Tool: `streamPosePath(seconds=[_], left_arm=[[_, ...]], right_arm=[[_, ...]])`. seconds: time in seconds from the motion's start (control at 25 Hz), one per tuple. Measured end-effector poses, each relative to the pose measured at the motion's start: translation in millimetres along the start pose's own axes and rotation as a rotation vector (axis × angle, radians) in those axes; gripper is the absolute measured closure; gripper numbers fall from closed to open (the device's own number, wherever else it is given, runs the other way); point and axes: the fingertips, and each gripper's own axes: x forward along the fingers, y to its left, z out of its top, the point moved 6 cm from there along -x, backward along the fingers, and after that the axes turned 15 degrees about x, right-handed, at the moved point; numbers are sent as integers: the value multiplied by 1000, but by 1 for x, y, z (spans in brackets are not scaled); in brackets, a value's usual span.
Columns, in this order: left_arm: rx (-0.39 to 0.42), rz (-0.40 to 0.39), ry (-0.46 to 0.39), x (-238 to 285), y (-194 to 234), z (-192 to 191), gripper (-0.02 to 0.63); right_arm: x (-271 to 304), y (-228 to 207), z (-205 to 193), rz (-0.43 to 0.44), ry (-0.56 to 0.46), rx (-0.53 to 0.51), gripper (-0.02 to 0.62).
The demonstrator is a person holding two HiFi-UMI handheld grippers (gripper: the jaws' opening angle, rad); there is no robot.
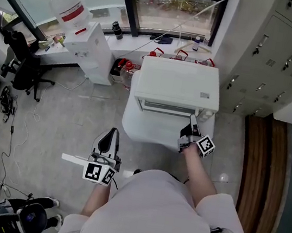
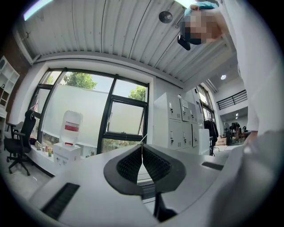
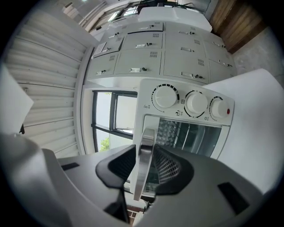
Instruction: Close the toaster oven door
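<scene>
Silver handle (image 3: pixel 147 138), clamped in the right claw (image 3: pixel 143 153), could slip, letting the toaster oven door (image 3: pixel 195 133) fall open; left claw (image 2: pixel 142 151) closed, empty.

Shiny metal handle (image 3: pixel 144 155), glass oven door (image 3: pixel 199 137), glossy tiled floor (image 1: pixel 75 113)

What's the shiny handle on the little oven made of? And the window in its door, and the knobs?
The handle is silvery and mirror-shiny, so probably polished metal, maybe chromed plastic. The door window looks like clear glass; the wire rack shows through. The knobs are smooth matte white, likely plastic.
</scene>
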Motion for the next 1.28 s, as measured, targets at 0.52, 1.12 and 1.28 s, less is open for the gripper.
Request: streamPosePath(seconds=[0.52, 1.12, 1.28], left_arm=[[-21, -55, -19, -10, -11, 0, 586], [-35, -141, -38, -5, -22, -2, 586], [-39, -155, -41, -4, -24, -3, 586]], right_arm=[[-38, 48, -8, 26, 66, -203, 483], [-70, 157, -59, 81, 311, -799, 588], [-74, 176, -75, 69, 348, -949, 588]])
